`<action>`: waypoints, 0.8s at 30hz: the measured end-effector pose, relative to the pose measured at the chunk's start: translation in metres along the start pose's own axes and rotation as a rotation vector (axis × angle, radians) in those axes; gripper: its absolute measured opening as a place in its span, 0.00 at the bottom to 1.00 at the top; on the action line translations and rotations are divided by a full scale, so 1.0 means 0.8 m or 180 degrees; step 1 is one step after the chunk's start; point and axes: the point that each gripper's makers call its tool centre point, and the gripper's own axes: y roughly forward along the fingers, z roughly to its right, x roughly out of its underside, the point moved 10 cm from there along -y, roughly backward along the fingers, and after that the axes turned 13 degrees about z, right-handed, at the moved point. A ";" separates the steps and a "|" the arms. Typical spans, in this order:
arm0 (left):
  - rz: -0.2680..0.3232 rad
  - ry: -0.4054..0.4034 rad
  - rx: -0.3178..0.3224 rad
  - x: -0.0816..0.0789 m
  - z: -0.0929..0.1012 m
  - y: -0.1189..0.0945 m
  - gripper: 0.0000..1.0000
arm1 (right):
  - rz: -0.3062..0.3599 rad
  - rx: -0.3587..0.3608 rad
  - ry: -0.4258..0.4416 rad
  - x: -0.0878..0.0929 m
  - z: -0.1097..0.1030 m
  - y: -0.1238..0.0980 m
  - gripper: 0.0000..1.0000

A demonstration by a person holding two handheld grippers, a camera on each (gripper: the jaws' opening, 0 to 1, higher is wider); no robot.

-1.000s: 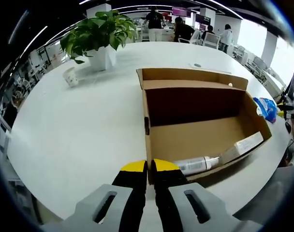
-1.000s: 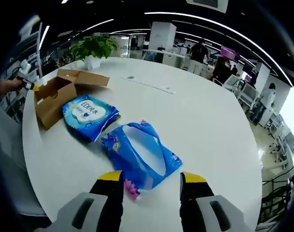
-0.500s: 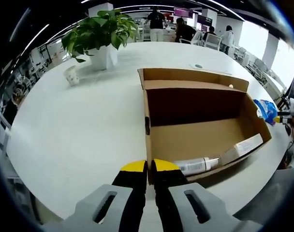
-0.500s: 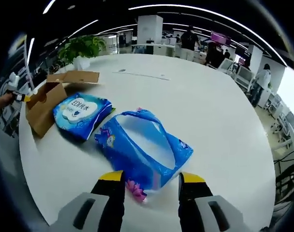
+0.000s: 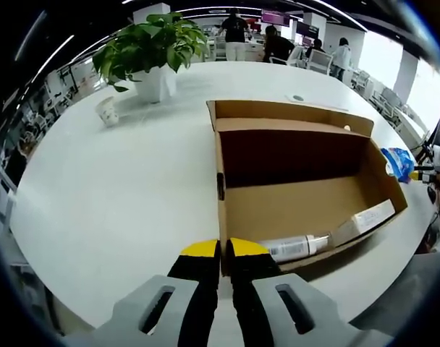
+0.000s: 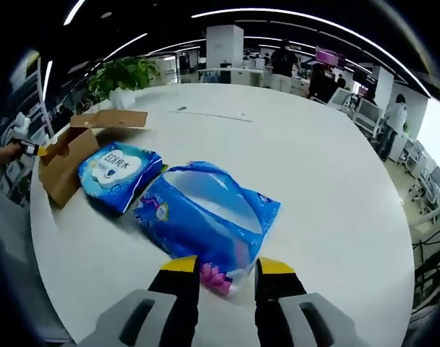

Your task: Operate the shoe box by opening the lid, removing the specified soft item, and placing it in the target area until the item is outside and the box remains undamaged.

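Left gripper view: scene unchanged from the earlier frame. The left tongs remain clamped on the near wall of the open brown cardboard shoe box, which holds a white tube and a flat white carton.

Right gripper view: the right tongs have narrowed, now partly closed around the edge of the crumpled blue plastic bag. The blue soft pack lies on the white counter, between box and bag.
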 end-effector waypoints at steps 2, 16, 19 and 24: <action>-0.0003 0.0004 0.0000 0.000 0.000 0.000 0.02 | -0.0018 -0.0018 -0.0042 -0.001 0.001 0.000 0.24; -0.0023 0.0027 0.0001 -0.001 -0.002 0.000 0.02 | -0.0104 -0.0200 -0.0326 -0.008 0.006 0.005 0.24; -0.0028 0.0028 0.0002 -0.001 -0.001 0.000 0.02 | -0.0117 -0.0205 -0.0331 -0.010 0.006 0.007 0.24; -0.0022 0.0021 0.0002 0.000 -0.001 0.001 0.02 | -0.0118 -0.0207 -0.0340 -0.011 0.005 0.009 0.24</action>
